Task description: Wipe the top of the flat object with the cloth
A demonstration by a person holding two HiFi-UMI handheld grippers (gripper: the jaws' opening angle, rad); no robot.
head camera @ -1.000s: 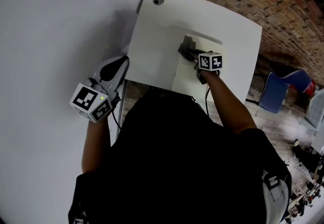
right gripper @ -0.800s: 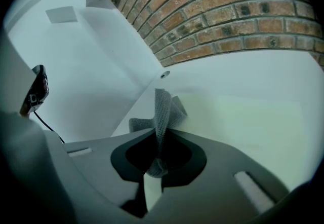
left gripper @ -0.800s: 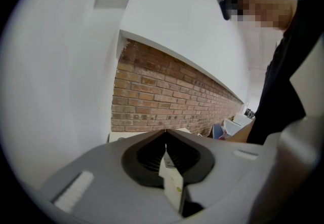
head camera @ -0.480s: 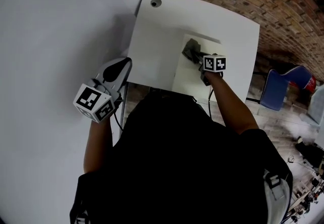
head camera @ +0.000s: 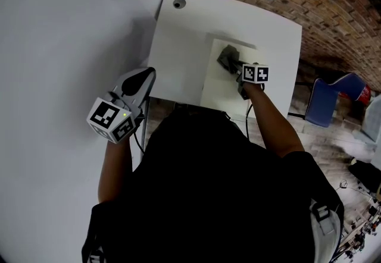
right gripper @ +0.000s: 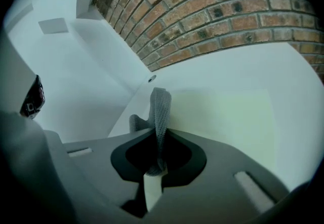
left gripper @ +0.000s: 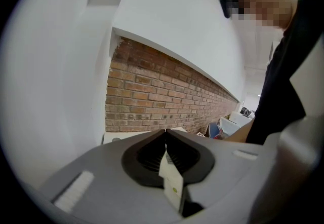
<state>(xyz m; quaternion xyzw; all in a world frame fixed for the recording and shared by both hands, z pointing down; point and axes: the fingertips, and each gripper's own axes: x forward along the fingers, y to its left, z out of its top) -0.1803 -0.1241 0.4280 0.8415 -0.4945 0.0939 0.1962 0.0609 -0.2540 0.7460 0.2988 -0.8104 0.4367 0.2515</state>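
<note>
Currently: your right tool [head camera: 236, 66], clenched on the grey cloth [head camera: 228, 55], upper centre of frame; cloth pressed to the pale flat object [head camera: 215, 86] on the white counter [head camera: 178, 47]. Your left tool [head camera: 136, 82], jaws together on nothing, centre left, off the counter's edge.

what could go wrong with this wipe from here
1. The right gripper pinches the cloth only by a thin fold, so drag may pull it out of the jaws.
2. The cloth is bunched up, so each pass probably covers just a narrow strip of the flat object and may leave parts unwiped.
3. The left gripper hangs beside the table, shut on nothing. Nothing steadies the flat object, so a push could slide it.
</note>
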